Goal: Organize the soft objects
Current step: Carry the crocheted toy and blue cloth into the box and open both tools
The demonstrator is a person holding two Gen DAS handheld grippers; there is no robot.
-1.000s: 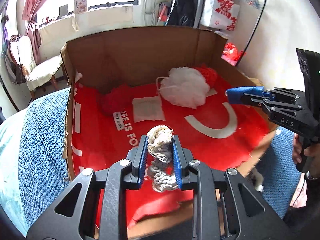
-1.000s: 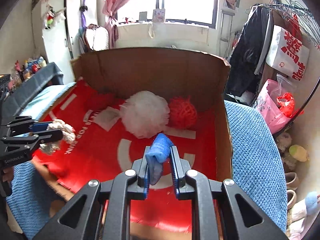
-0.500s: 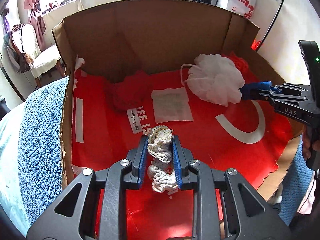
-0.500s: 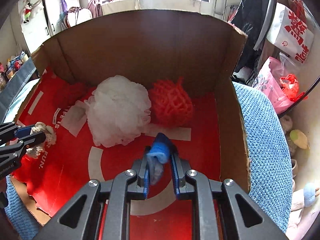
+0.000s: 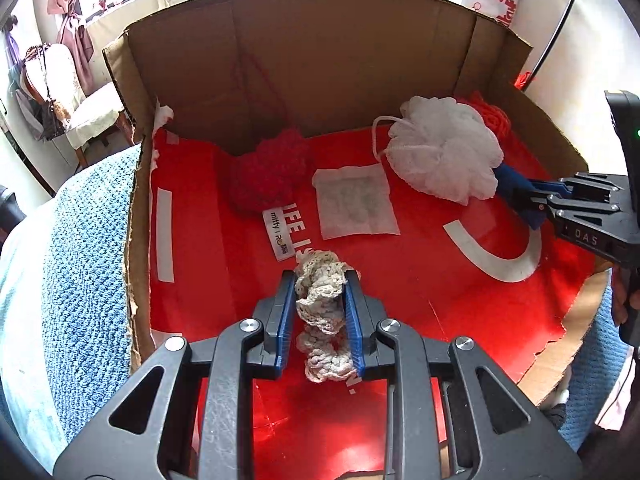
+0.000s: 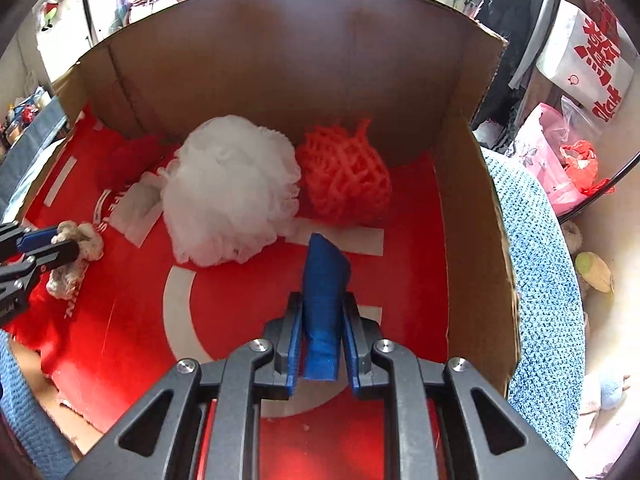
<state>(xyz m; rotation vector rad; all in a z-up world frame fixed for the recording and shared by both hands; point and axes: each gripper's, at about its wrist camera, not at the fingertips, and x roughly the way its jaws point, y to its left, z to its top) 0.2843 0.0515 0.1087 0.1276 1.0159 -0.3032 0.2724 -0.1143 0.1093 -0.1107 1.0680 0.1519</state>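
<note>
My left gripper (image 5: 320, 292) is shut on a cream crocheted cloth (image 5: 322, 316) and holds it low over the red floor of the cardboard box (image 5: 304, 52). My right gripper (image 6: 320, 320) is shut on a blue cloth (image 6: 324, 292) inside the box, close in front of the white bath pouf (image 6: 228, 196) and the orange foam net (image 6: 346, 176). In the left wrist view the right gripper (image 5: 528, 200) sits right of the pouf (image 5: 444, 156). In the right wrist view the left gripper (image 6: 52, 244) shows with the cream cloth (image 6: 78, 252).
A dark red knitted piece (image 5: 268, 176) and a flat white sachet (image 5: 354, 200) lie at the back of the box. The box walls rise on the far, left and right sides; its right wall (image 6: 472, 248) is near my right gripper. Blue knit bedding (image 5: 84, 264) surrounds it.
Both grippers have moved forward into the box and lower, still holding their cloths. The right gripper has come up close to the white pouf and the orange net.
</note>
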